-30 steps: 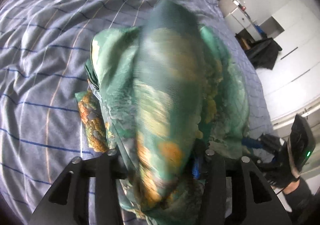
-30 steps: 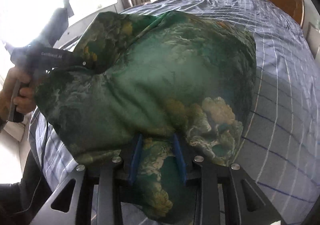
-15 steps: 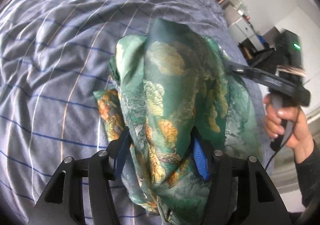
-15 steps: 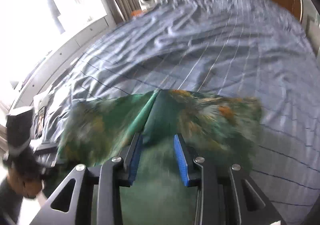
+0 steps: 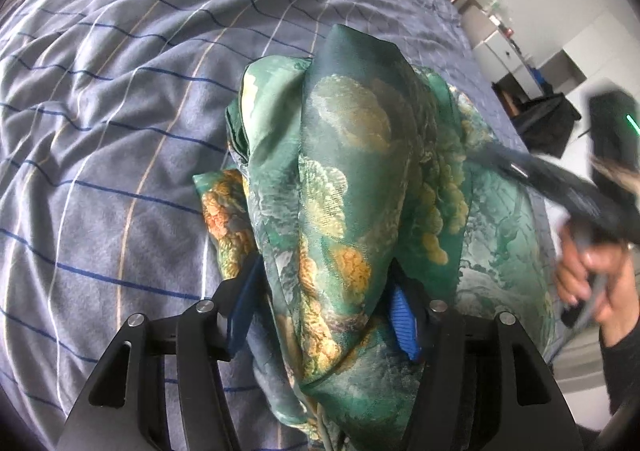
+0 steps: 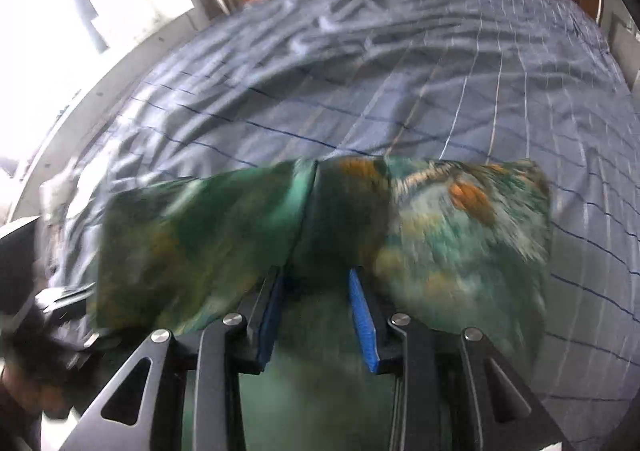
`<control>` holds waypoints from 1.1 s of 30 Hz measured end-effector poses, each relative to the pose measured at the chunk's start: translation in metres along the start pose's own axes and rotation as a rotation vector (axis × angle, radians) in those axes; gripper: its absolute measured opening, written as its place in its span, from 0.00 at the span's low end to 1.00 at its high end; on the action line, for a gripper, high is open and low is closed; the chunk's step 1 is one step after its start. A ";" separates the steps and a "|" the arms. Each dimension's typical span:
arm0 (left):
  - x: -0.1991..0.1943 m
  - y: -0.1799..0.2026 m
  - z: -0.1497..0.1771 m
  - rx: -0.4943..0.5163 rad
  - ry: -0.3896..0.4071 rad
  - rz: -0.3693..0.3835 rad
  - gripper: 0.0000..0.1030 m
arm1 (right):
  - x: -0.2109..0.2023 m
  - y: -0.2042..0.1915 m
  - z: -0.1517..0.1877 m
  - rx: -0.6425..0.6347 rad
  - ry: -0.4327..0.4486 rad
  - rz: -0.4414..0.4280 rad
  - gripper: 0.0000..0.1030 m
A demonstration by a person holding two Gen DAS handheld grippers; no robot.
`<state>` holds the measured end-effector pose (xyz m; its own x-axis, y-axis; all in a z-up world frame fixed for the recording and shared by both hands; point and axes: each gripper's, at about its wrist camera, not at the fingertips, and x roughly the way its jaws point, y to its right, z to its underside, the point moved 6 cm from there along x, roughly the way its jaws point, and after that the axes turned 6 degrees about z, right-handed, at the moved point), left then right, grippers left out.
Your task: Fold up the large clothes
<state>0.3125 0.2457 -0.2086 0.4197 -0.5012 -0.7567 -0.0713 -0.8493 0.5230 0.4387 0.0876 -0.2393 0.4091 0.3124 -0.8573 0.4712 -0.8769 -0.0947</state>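
The green patterned garment (image 5: 360, 187) was bunched and only partly doubled over above the striped bed (image 5: 120, 99), gripped by both the left claw (image 5: 320, 307) and the right claw (image 6: 316, 315), so most of the folding seemingly remained.

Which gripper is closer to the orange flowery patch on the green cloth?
Left. The left gripper has the green cloth between its fingers, and the orange patch lies just beside its left finger. The right gripper reaches the cloth's far side.
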 end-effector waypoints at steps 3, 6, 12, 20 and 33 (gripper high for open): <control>0.001 0.000 -0.001 0.003 -0.003 -0.002 0.59 | -0.050 -0.004 0.030 -0.082 0.076 -0.011 0.33; 0.001 0.002 -0.001 0.014 -0.002 -0.008 0.59 | -0.098 -0.002 0.071 -0.142 0.125 -0.006 0.33; 0.002 0.002 0.001 0.010 0.004 -0.002 0.59 | -0.127 0.010 0.159 -0.091 0.083 0.016 0.33; 0.003 0.006 0.004 0.045 0.021 -0.054 0.62 | -0.060 0.008 0.182 -0.050 -0.038 0.073 0.36; -0.076 0.052 0.014 0.135 0.289 -0.303 0.75 | -0.160 0.043 0.187 0.138 0.178 0.095 0.68</control>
<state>0.2646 0.2379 -0.1292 0.6742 -0.1757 -0.7173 -0.0159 -0.9745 0.2238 0.2475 -0.0682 -0.2005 0.5831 0.2751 -0.7644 0.3177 -0.9432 -0.0972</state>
